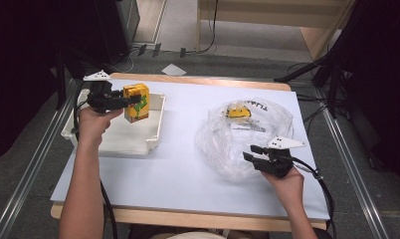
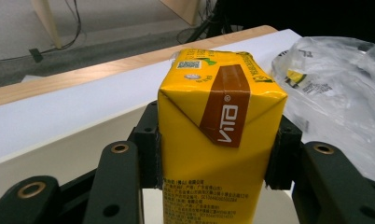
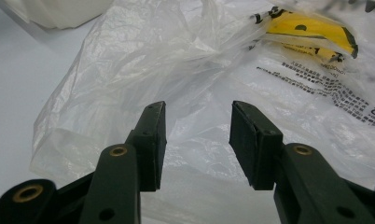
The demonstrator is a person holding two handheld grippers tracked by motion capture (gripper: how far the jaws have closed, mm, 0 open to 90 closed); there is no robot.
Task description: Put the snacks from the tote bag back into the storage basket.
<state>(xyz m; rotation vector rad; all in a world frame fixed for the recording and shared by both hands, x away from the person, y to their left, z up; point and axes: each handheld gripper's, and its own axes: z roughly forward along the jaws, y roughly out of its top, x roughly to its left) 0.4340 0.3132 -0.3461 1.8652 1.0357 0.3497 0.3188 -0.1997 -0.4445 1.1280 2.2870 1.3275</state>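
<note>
Jaws of left gripper clamping boxy yellow carton; crinkled clear bag

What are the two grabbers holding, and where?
The left gripper squeezes the yellow drink carton by its two sides, over the white tray. The right gripper holds nothing.

At the frame's left, your carton stands over the tray on the worktop; the bag lies right of centre.
</note>
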